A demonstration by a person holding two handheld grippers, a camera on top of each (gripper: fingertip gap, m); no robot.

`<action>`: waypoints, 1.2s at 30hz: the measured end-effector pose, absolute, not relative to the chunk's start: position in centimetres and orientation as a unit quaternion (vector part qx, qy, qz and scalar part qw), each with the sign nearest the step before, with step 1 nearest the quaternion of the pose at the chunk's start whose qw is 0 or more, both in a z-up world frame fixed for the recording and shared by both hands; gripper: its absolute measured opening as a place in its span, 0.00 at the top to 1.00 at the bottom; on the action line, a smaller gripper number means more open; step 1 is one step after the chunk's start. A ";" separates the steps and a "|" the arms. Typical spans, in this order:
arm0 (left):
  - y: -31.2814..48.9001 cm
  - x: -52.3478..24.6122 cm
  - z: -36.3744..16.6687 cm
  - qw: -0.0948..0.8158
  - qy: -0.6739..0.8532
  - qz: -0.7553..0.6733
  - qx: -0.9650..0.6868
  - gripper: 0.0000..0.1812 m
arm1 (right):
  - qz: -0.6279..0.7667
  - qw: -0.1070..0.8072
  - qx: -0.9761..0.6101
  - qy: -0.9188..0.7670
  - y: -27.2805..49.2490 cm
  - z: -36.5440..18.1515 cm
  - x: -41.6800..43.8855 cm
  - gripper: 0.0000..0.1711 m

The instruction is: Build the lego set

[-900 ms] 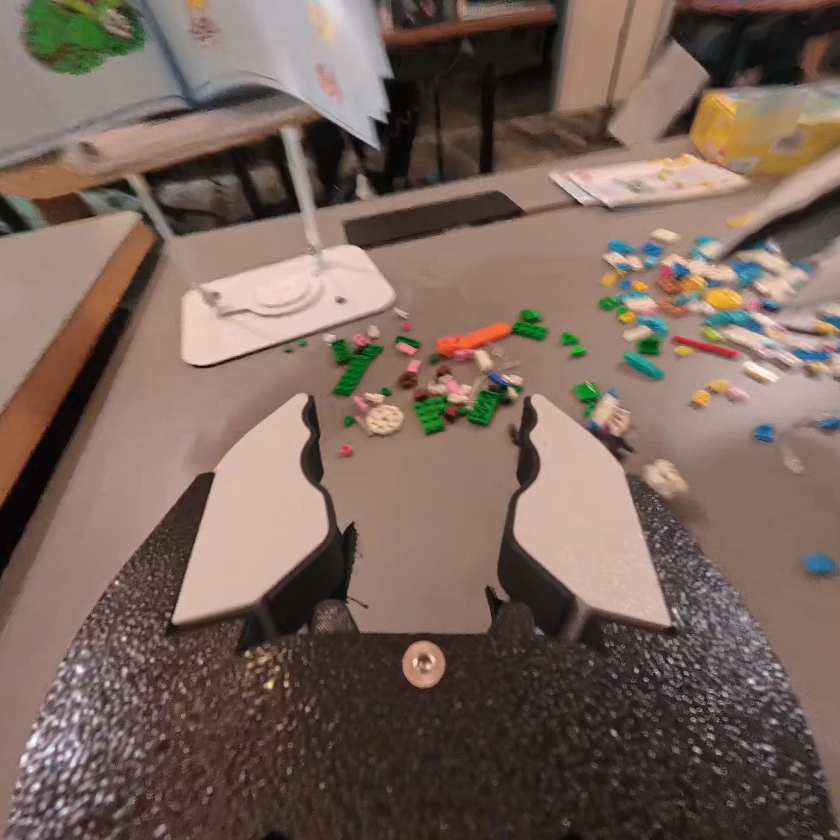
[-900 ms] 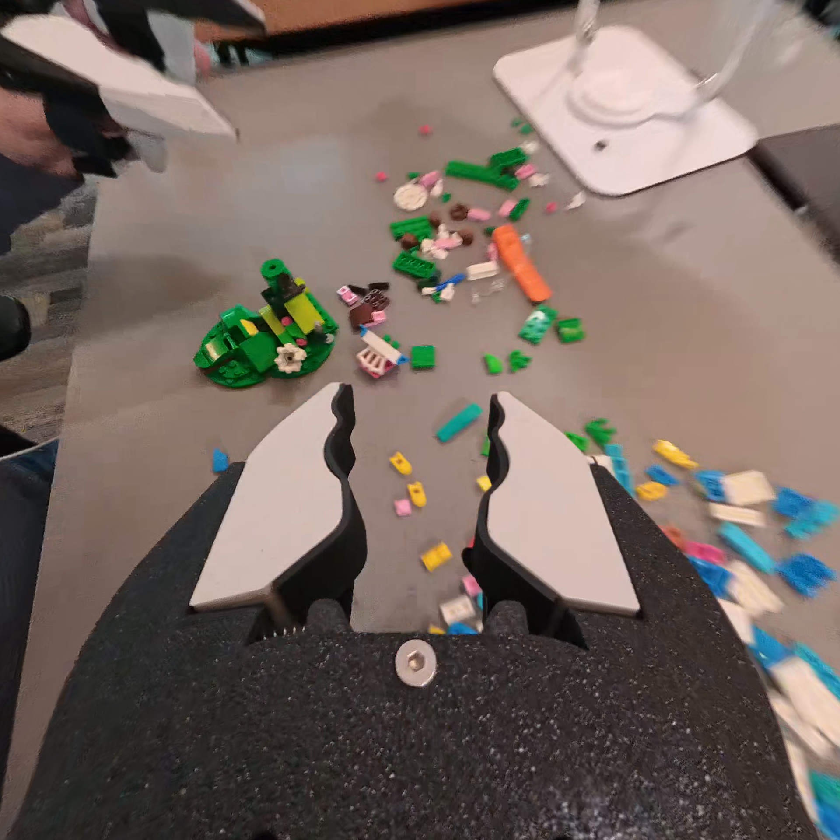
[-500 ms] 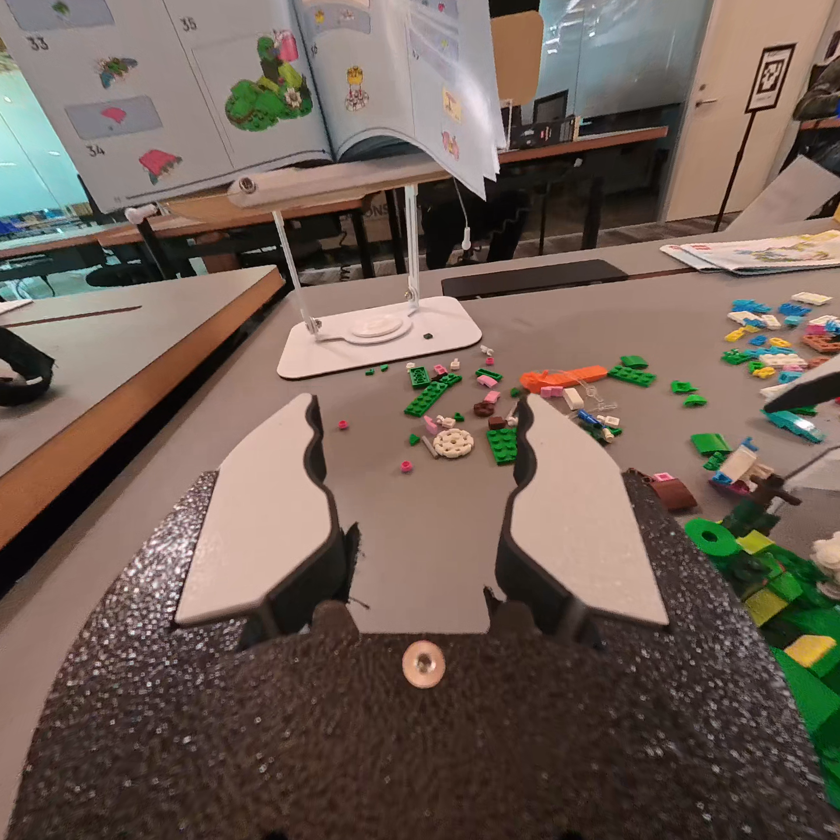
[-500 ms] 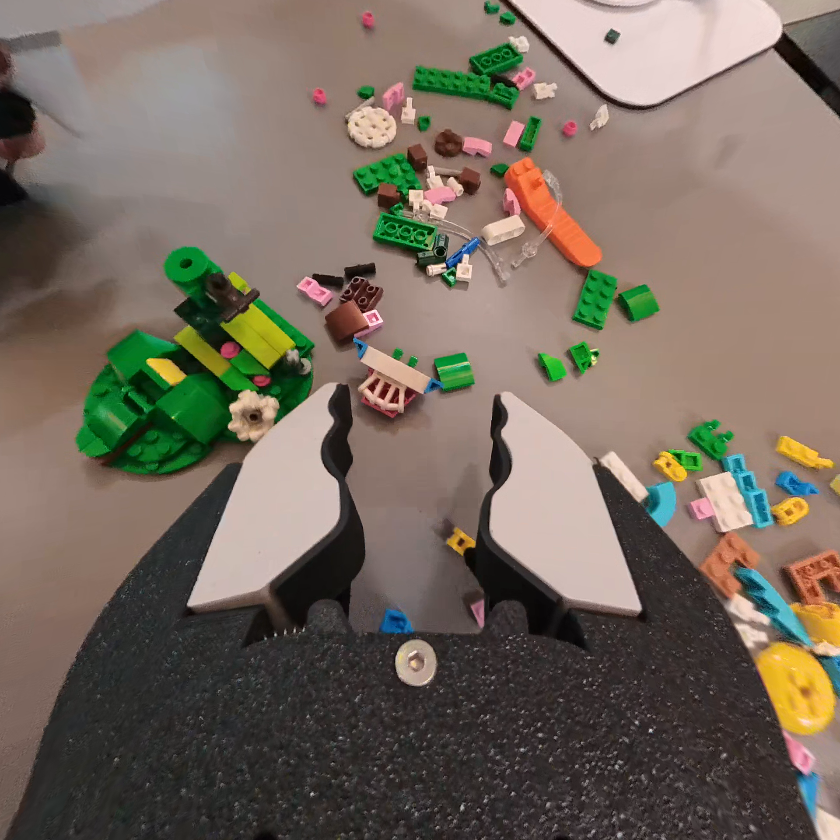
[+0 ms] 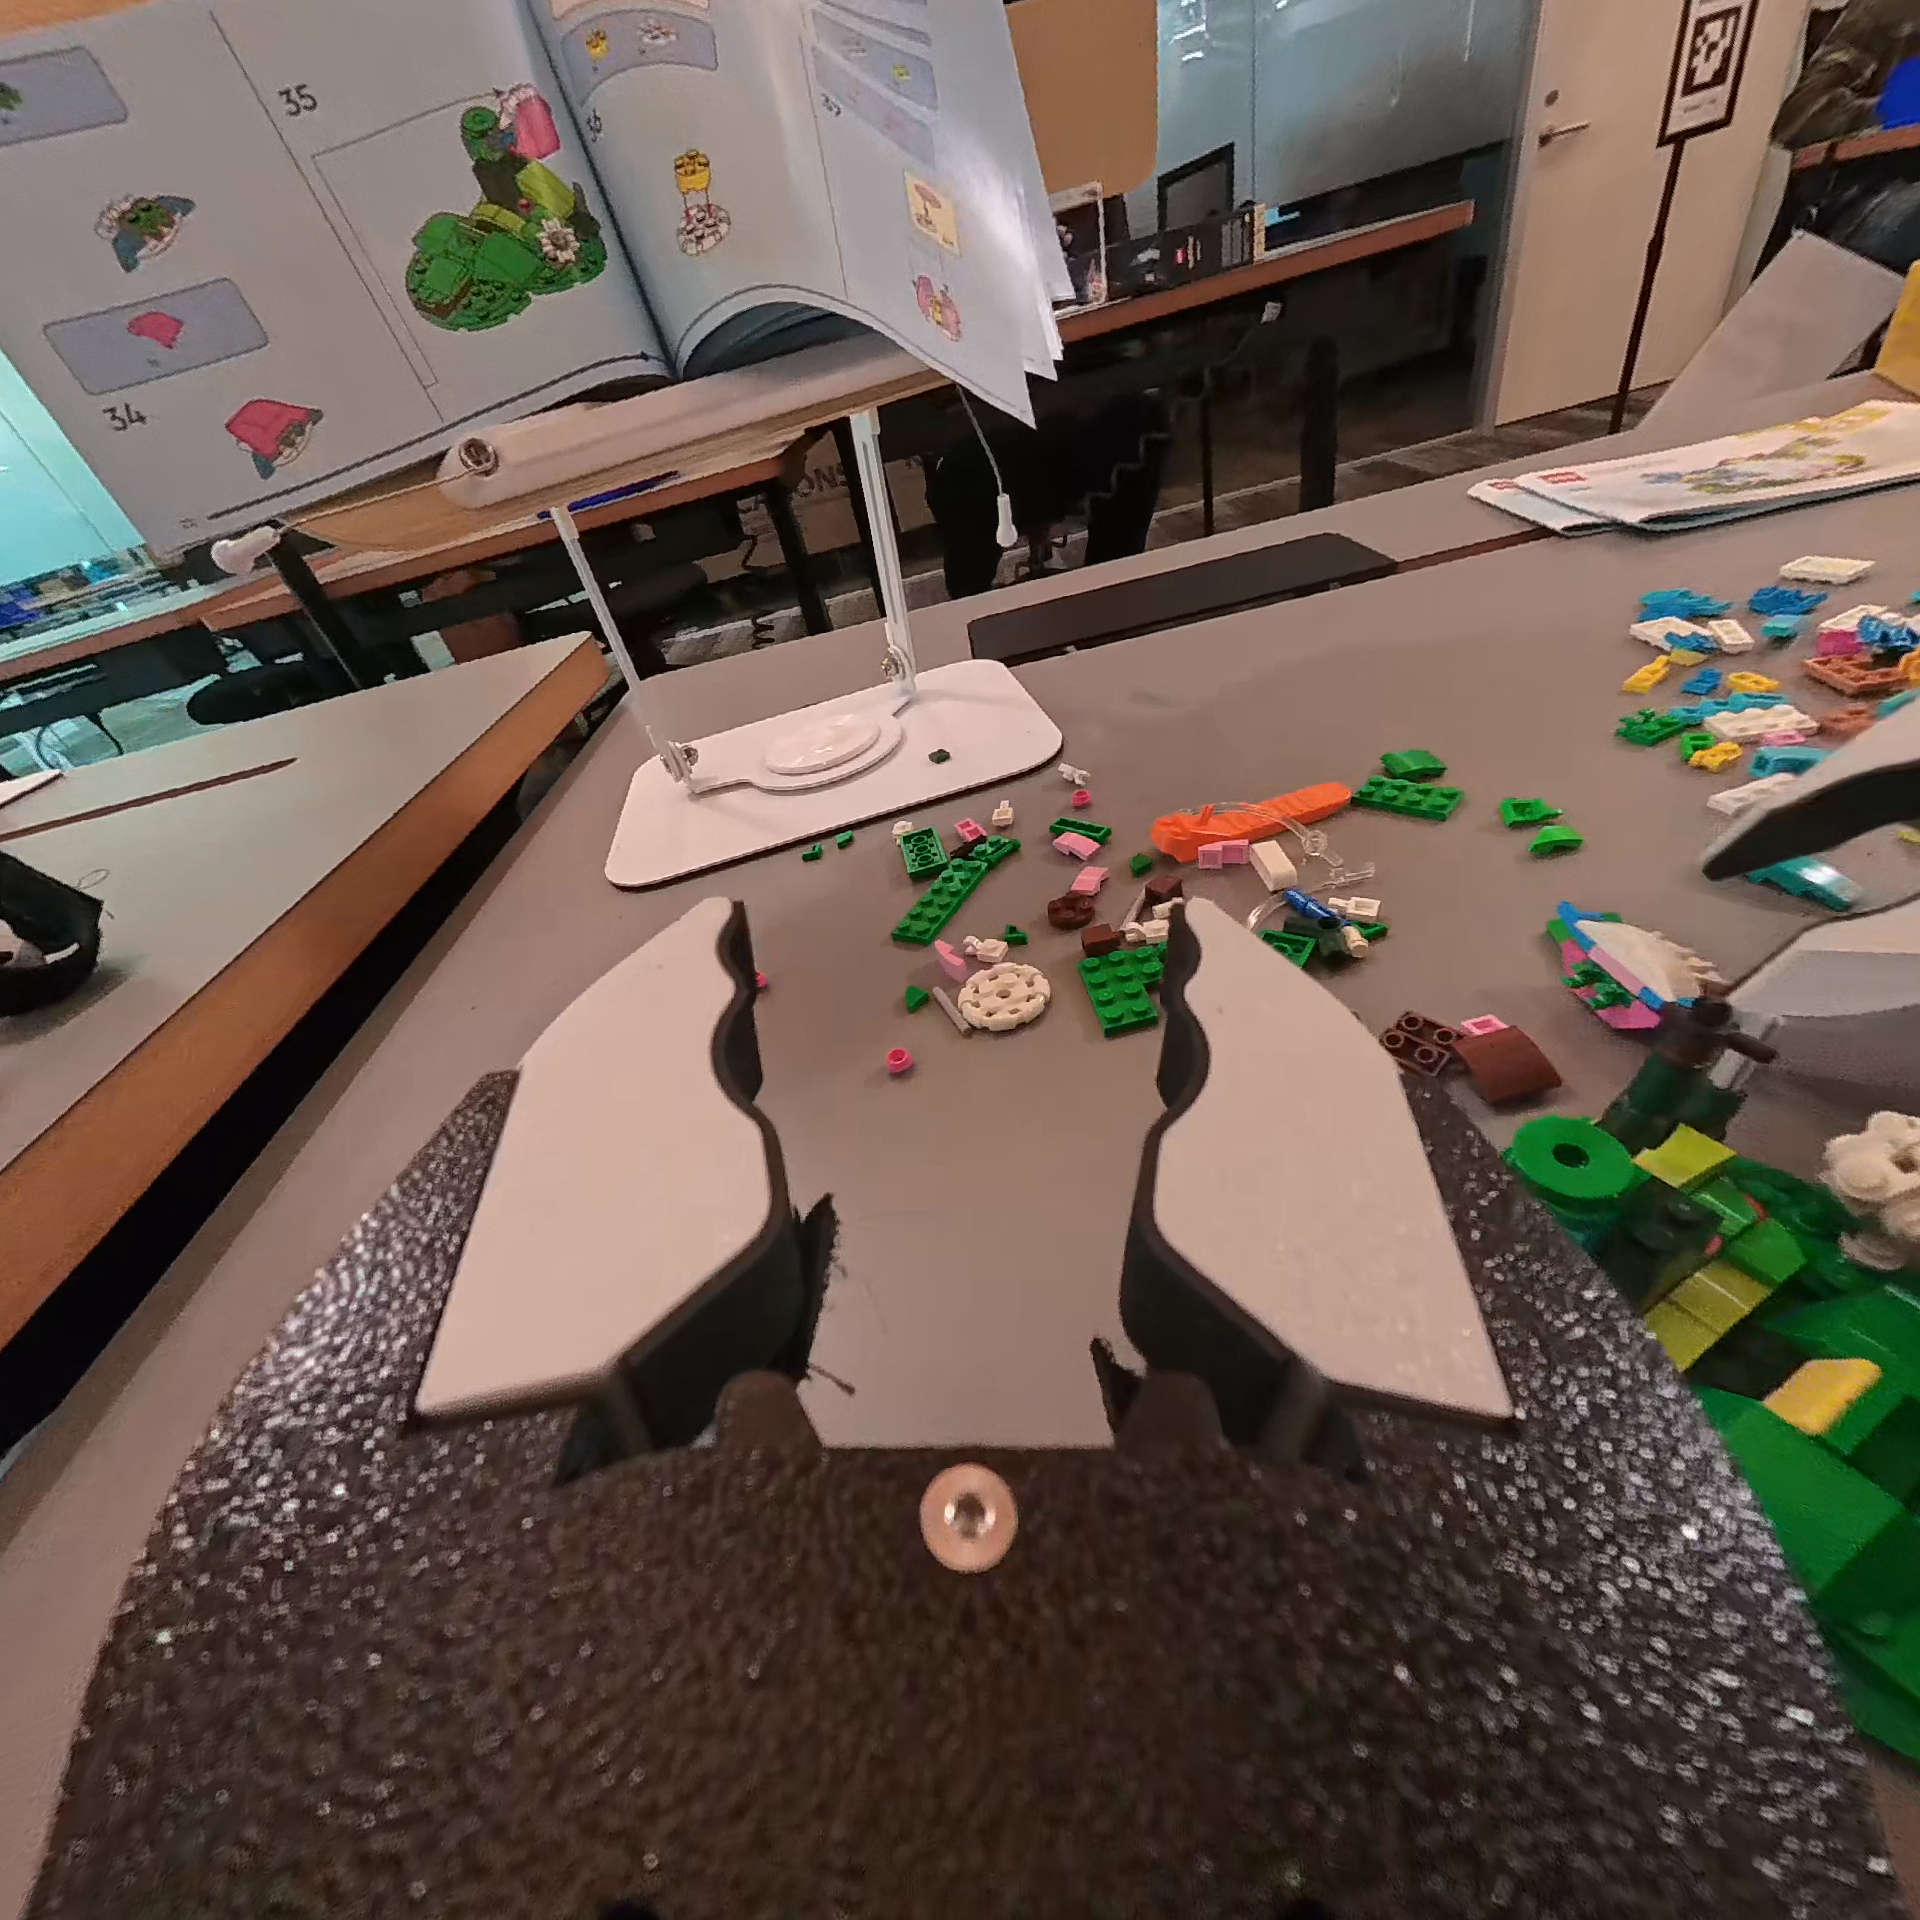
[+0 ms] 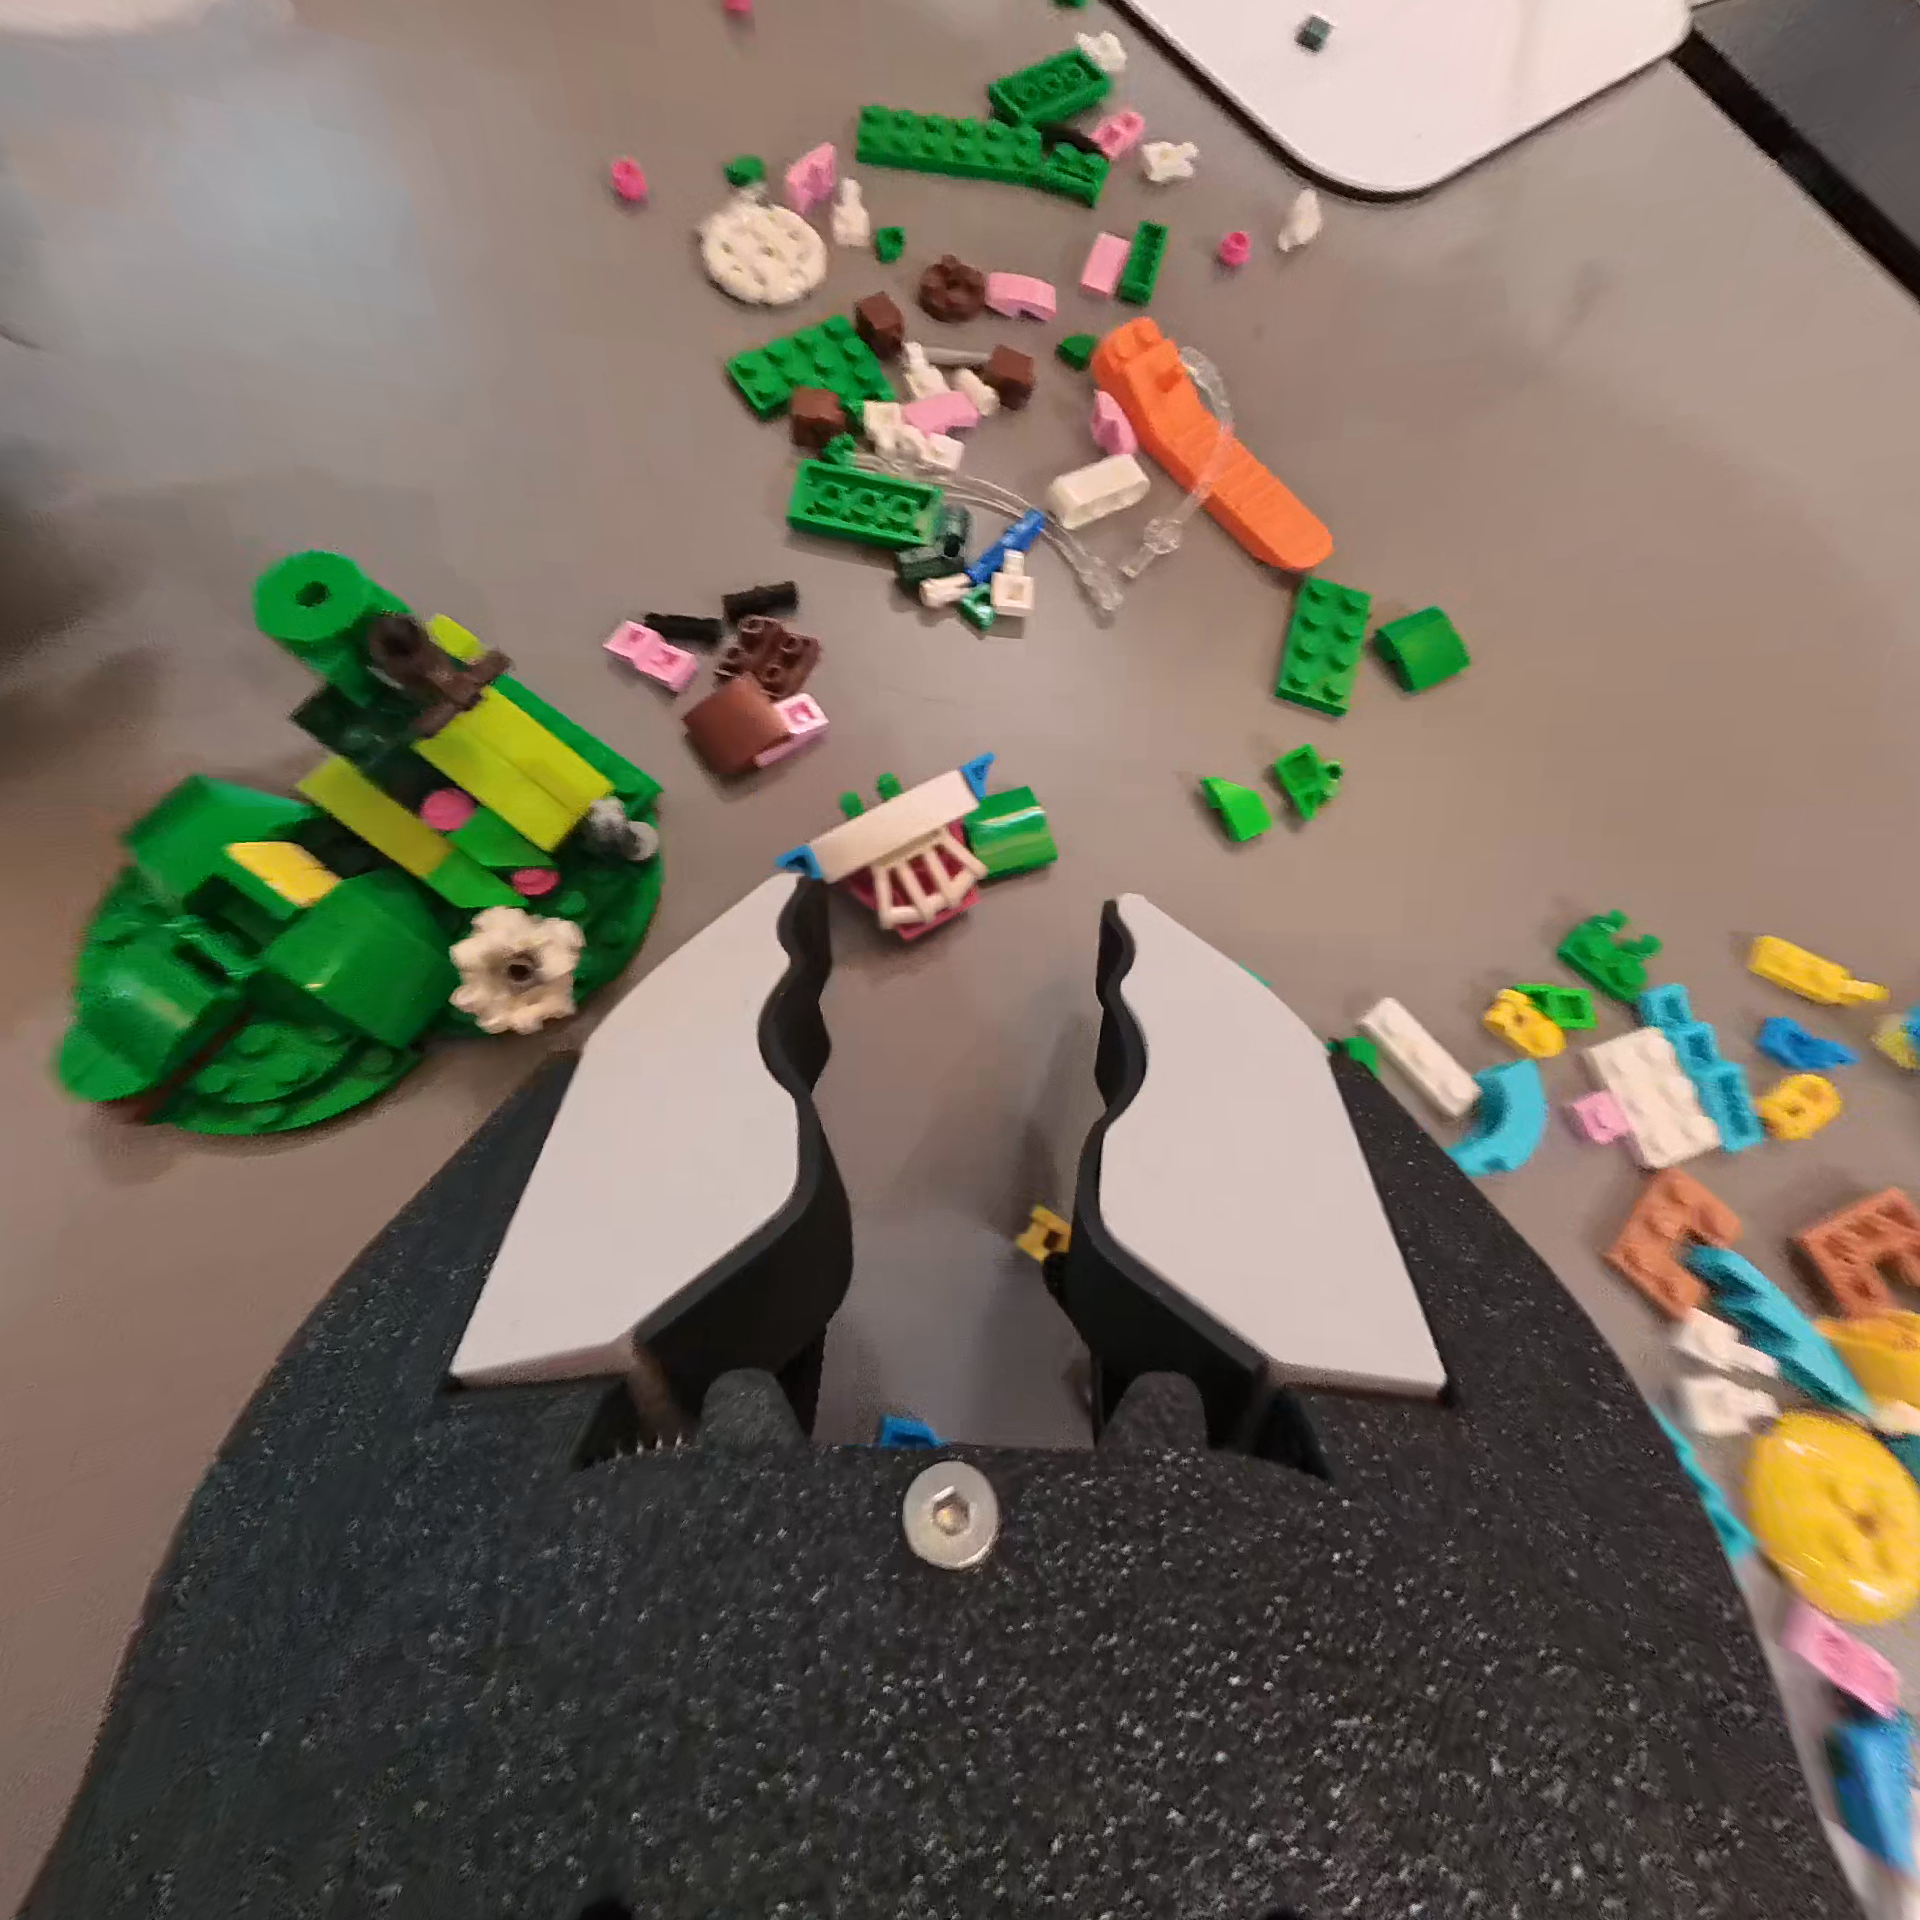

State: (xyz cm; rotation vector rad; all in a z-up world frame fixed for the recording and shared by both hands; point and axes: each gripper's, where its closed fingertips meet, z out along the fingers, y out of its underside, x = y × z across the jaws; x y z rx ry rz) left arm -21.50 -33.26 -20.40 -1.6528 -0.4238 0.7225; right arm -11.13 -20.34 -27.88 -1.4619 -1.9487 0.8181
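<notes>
A part-built green lego model (image 6: 343,862) with lime slopes and a white flower stands on the grey table, left of my right gripper; it also shows at the right edge of the left wrist view (image 5: 1756,1288). My right gripper (image 6: 956,914) is open and empty, its tips just short of a small white, pink and blue sub-assembly (image 6: 914,847). My left gripper (image 5: 961,925) is open and empty, left of the model, facing a loose pile of green, pink, white and brown pieces (image 5: 1101,914). The right gripper's fingers (image 5: 1829,821) reach in at the right of the left wrist view.
An orange brick separator (image 6: 1205,457) lies in the pile. A white book stand (image 5: 831,769) holds an open instruction booklet (image 5: 499,229) at the back. Blue, yellow and white pieces (image 6: 1704,1091) spread to the right. More booklets (image 5: 1704,478) lie far right. A second table (image 5: 239,831) stands to the left.
My right gripper has moved forward and down toward the small sub-assembly. My left gripper swung from the loose pile to beside the green model and tilted up, bringing the booklet into view.
</notes>
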 end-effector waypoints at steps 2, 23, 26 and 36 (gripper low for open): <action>-33.2 -21.4 -20.4 0.600 -0.179 0.312 -0.715 0.59 | 0.320 0.260 -0.532 -0.739 -20.9 -28.1 -10.9 0.72; -32.5 -20.8 -20.7 0.596 -0.151 0.306 -0.727 0.63 | 0.346 0.157 -0.378 -0.844 -22.0 -29.1 -11.5 0.86; -31.9 -20.1 -20.5 0.610 -0.119 0.292 -0.727 0.63 | 0.345 0.170 -0.367 -0.847 -21.8 -28.6 -11.2 0.86; -26.7 -8.5 -17.8 0.556 0.256 0.332 -0.718 0.62 | 0.513 0.067 -0.310 -0.797 -22.5 -21.1 -6.4 0.87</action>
